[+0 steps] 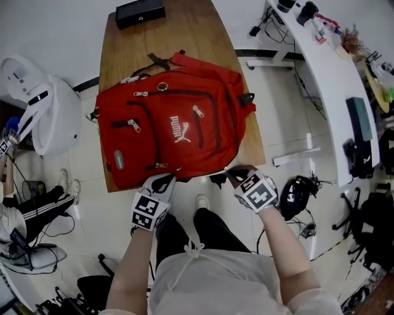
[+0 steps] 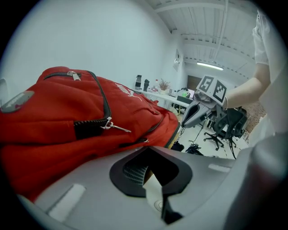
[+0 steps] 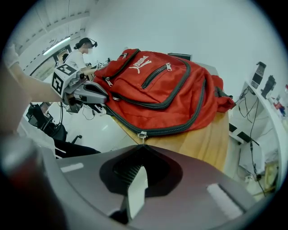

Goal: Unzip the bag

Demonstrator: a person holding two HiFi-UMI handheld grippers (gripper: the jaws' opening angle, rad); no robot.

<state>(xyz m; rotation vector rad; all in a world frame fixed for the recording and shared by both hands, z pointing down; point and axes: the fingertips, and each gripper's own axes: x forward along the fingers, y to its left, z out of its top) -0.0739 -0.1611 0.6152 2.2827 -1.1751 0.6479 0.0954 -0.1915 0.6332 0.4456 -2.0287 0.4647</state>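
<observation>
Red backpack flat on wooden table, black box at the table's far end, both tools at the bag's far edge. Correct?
No, near edge. The head view shows the left tool and right tool at the near side of the red backpack; wooden table and black box are as stated. Right gripper view: zipper pull at that tool's tip.

Red bag (image 1: 132,157) with black zips (image 1: 184,93), white logo (image 1: 180,130); brown wooden table (image 1: 191,24); black-and-white marker cubes (image 1: 149,211).
</observation>
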